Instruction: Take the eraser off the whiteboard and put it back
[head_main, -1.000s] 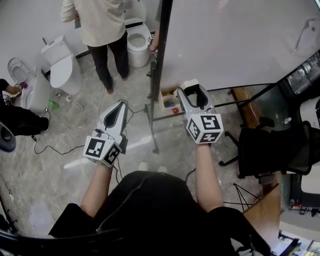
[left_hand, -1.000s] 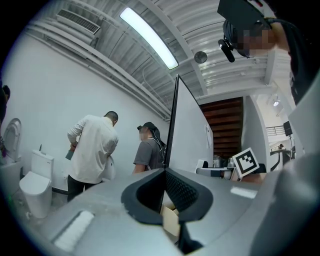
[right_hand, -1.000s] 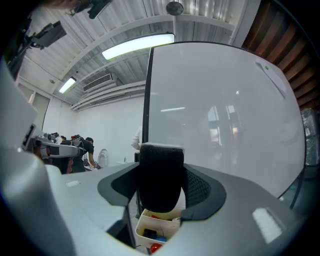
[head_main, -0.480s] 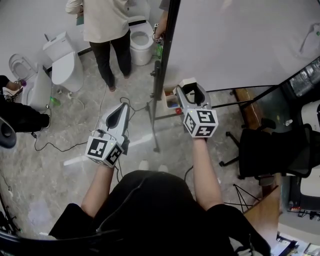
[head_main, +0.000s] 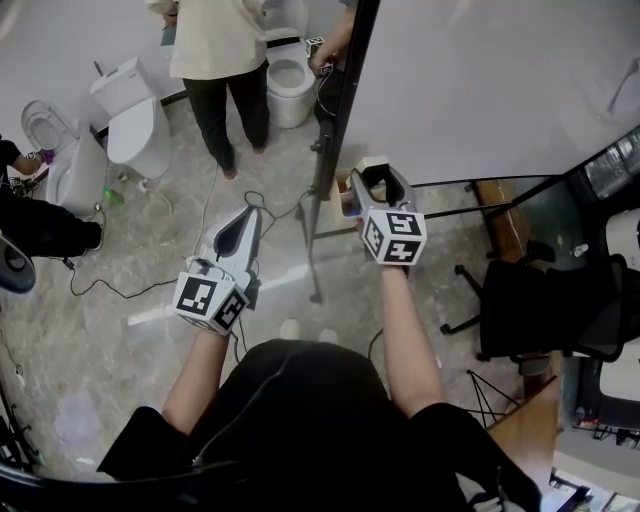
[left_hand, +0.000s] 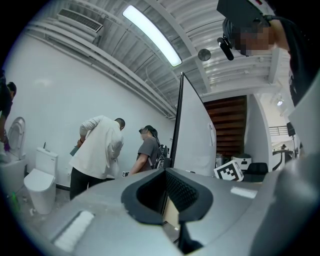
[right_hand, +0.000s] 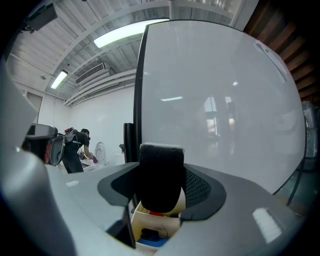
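The eraser (right_hand: 161, 175), black felt with a white back, stands upright between the jaws of my right gripper (right_hand: 160, 192), which is shut on it. In the head view the right gripper (head_main: 376, 172) holds the eraser (head_main: 374, 162) near the lower left corner of the whiteboard (head_main: 500, 80). The whiteboard (right_hand: 220, 100) fills the right gripper view, just beyond the eraser. Below the eraser is a small cream box (right_hand: 152, 222) with markers in it. My left gripper (head_main: 248, 212) hovers over the floor left of the board's stand, jaw tips together and nothing between them (left_hand: 167, 200).
The board's black post and stand (head_main: 330, 150) rise between the two grippers. Two people (head_main: 222, 60) stand by toilets (head_main: 128, 110) at the back left. A black office chair (head_main: 550, 305) is at the right. Cables (head_main: 110, 290) trail over the marble floor.
My right gripper has sunk a little with the eraser, closer to the small box at the board's lower corner. The left gripper has kept still.
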